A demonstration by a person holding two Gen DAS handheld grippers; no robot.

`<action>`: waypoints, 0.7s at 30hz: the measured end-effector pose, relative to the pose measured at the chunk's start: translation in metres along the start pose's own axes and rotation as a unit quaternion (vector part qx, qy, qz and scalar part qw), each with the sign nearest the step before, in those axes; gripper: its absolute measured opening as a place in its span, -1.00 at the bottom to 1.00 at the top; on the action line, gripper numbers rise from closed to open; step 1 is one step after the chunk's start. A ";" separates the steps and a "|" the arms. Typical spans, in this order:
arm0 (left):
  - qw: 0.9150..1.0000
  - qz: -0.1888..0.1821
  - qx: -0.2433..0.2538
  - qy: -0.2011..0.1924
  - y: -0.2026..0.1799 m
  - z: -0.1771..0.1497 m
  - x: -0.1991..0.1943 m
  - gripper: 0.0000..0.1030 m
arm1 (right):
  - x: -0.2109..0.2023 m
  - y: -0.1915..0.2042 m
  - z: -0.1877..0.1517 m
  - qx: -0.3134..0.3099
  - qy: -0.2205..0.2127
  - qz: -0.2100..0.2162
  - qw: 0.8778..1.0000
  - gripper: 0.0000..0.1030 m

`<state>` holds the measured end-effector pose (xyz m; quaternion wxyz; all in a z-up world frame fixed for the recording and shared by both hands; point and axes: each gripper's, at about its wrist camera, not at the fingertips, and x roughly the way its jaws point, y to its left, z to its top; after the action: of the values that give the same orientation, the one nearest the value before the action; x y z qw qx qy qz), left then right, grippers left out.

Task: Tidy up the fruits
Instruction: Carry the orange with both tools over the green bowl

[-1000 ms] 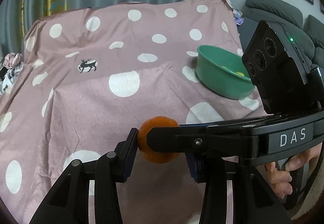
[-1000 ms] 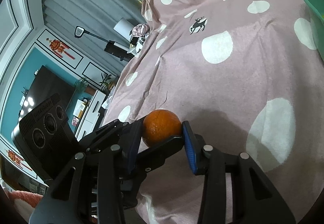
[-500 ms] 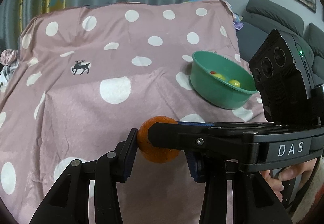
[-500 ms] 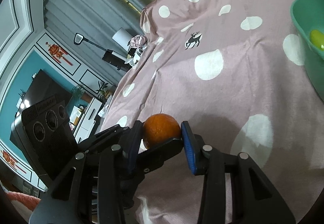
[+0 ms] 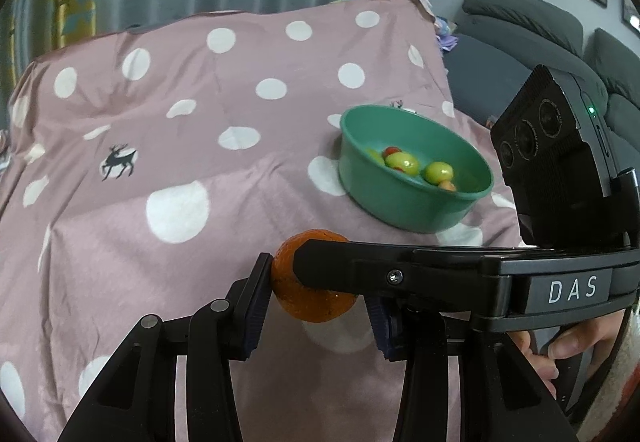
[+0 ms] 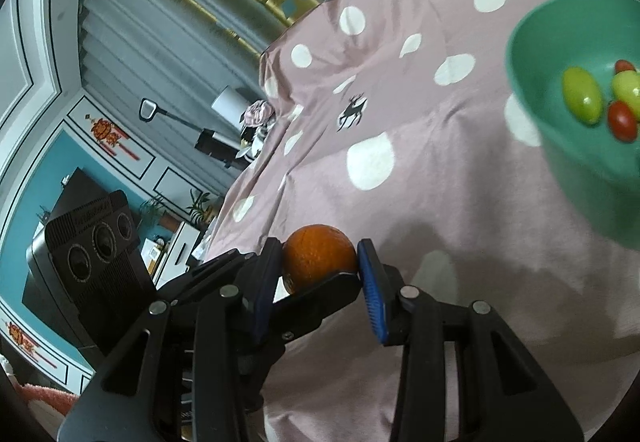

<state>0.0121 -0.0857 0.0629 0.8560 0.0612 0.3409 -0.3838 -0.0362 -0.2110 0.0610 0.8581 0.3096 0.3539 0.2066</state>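
An orange (image 5: pixel 316 306) hangs above the pink dotted cloth, gripped from two sides at once. My left gripper (image 5: pixel 318 308) is shut on it. A finger of the right gripper (image 5: pixel 400 270) crosses in front of the fruit from the right. In the right wrist view the orange (image 6: pixel 320 254) sits squeezed between the blue pads of my right gripper (image 6: pixel 320 270), with a left gripper finger (image 6: pixel 320 294) passing under it. A green bowl (image 5: pixel 400 210) stands beyond and to the right, holding several small green and red fruits (image 5: pixel 402 162). The same bowl (image 6: pixel 580 178) fills the right wrist view's right edge.
The pink polka-dot cloth (image 5: pixel 180 146) covers the whole table and drops off at its far and left edges. A grey sofa (image 5: pixel 520 26) stands behind the bowl. A person's hand (image 5: pixel 568 346) holds the right gripper's handle. Curtains, a television and a cabinet lie beyond the table's left side.
Both grippers have carried the orange together toward the green bowl, which now sits nearer and shows its inside and fruits. The grip on the orange is unchanged.
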 end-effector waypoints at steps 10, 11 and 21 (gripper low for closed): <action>1.000 -0.012 0.015 0.006 -0.021 0.009 0.014 -0.14 | -0.019 -0.017 0.000 0.015 -0.016 -0.010 1.000 -0.23; 1.000 -0.013 0.017 0.008 -0.024 0.010 0.015 -0.14 | -0.021 -0.018 0.000 0.017 -0.018 -0.010 1.000 -0.23; 0.998 -0.034 0.039 0.016 -0.049 0.020 0.034 -0.13 | -0.048 -0.036 -0.001 0.031 -0.040 -0.032 0.998 -0.23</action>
<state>0.0042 -0.1479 0.0644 0.8335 0.0893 0.3414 -0.4252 -0.0636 -0.2644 0.0590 0.8675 0.3331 0.3352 0.1555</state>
